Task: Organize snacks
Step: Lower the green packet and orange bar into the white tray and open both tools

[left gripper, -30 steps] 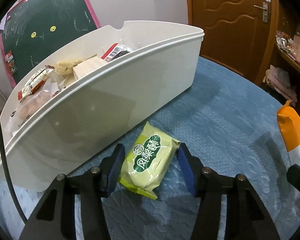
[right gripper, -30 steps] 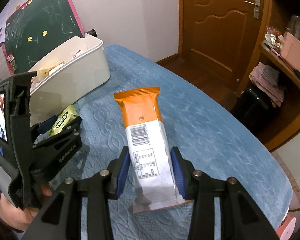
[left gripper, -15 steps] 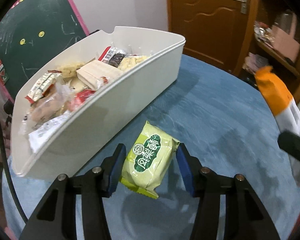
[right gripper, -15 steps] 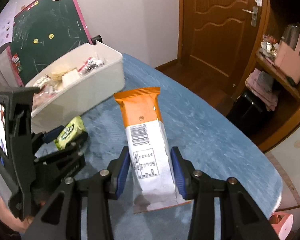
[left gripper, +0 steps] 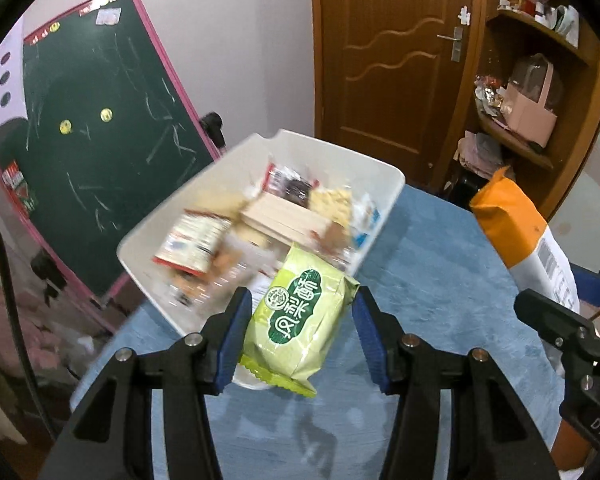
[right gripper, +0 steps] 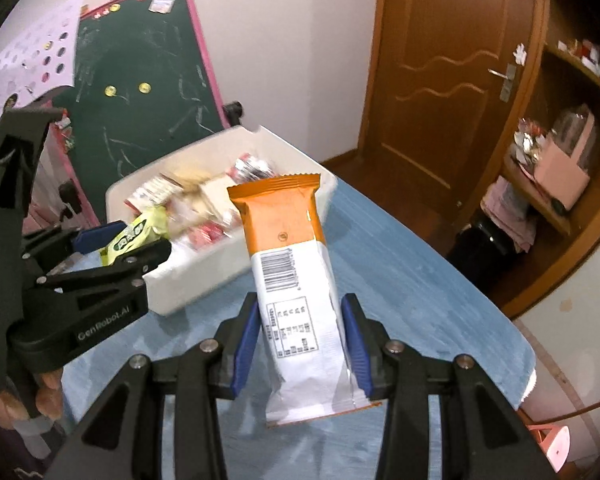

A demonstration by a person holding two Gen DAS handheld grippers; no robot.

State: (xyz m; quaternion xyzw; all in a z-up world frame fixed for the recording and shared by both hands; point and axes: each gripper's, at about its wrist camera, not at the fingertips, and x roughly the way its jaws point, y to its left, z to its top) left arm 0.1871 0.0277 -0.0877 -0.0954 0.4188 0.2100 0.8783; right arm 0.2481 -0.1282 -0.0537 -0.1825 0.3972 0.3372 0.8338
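left wrist view
room: blue quilted tabletop (left gripper: 440, 280); green chalkboard (left gripper: 100, 128) at 10 o'clock, brown door (left gripper: 392, 60) at 12 o'clock, wooden shelf (left gripper: 540, 80) at 2 o'clock.
bin: white snack bin (left gripper: 380, 168) at centre, part full of blurred packets.
left gripper: left gripper (left gripper: 298, 332) clenched on the green snack pack (left gripper: 300, 320); both blue pads press its sides.
pack's place: held clear of the tabletop, in front of the bin's near wall, its top edge overlapping the bin's contents.
other tool: black part of the right gripper at 4 o'clock, with the orange-and-white packet (left gripper: 528, 232) rising to 3 o'clock.

right wrist view
surface: same blue tabletop (right gripper: 420, 280), bin (right gripper: 188, 280) at 10 o'clock.
right gripper: right gripper (right gripper: 302, 344) grasping the orange-and-white packet (right gripper: 296, 280) by its white lower half, orange end pointing to 12 o'clock, overlapping the bin's right end.
left gripper: at 9 o'clock (right gripper: 134, 240), green snack pack (right gripper: 136, 234) in its jaws over the bin's near-left corner.
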